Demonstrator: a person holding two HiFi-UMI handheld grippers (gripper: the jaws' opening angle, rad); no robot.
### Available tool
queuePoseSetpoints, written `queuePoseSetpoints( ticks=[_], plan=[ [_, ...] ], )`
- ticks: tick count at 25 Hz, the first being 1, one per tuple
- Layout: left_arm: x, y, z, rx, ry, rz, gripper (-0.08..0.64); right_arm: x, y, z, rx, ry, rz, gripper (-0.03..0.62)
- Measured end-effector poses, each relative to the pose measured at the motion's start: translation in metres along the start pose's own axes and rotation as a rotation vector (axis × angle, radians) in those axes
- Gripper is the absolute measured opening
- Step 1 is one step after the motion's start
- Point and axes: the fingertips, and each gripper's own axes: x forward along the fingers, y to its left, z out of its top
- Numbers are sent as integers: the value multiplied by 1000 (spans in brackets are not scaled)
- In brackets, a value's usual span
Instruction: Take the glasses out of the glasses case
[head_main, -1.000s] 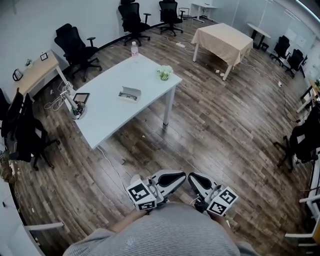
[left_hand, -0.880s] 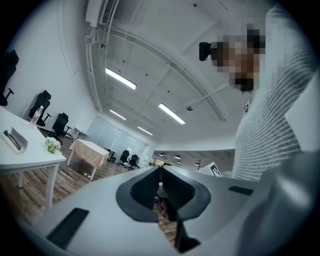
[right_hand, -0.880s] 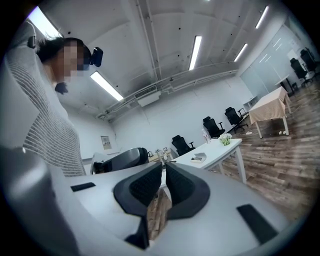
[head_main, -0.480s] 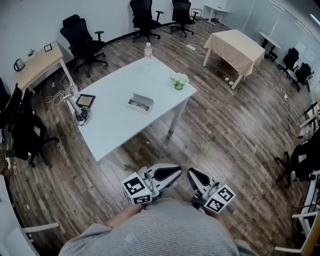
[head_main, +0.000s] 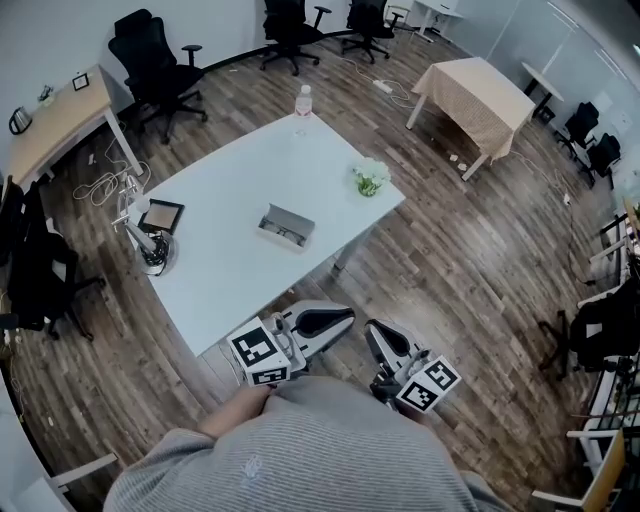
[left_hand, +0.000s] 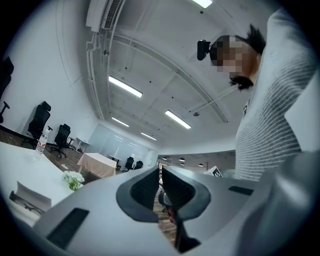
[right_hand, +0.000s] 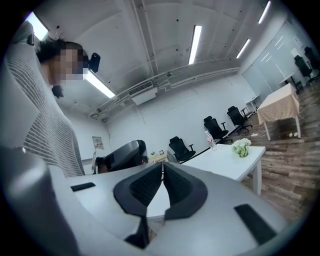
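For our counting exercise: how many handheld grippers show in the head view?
2. The left gripper is at bottom centre, near the white table; the right gripper is just right of it. Both are shut and empty. None seems hidden.

— How many grippers do I hold?
— Two: my left gripper (head_main: 345, 317) and my right gripper (head_main: 372, 332).
— And on the white tabletop (head_main: 230, 270)?
— I count one glasses case (head_main: 285, 227), one water bottle (head_main: 303, 100), one bunch of white flowers (head_main: 371, 178) and one dark-framed tablet (head_main: 161, 216).
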Motion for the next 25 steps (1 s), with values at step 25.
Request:
queuePoseSetpoints(
  ticks=[25],
  plan=[
    [-20, 138, -16, 127, 317, -169, 14, 110, -65, 30, 49, -94, -152, 17]
  ],
)
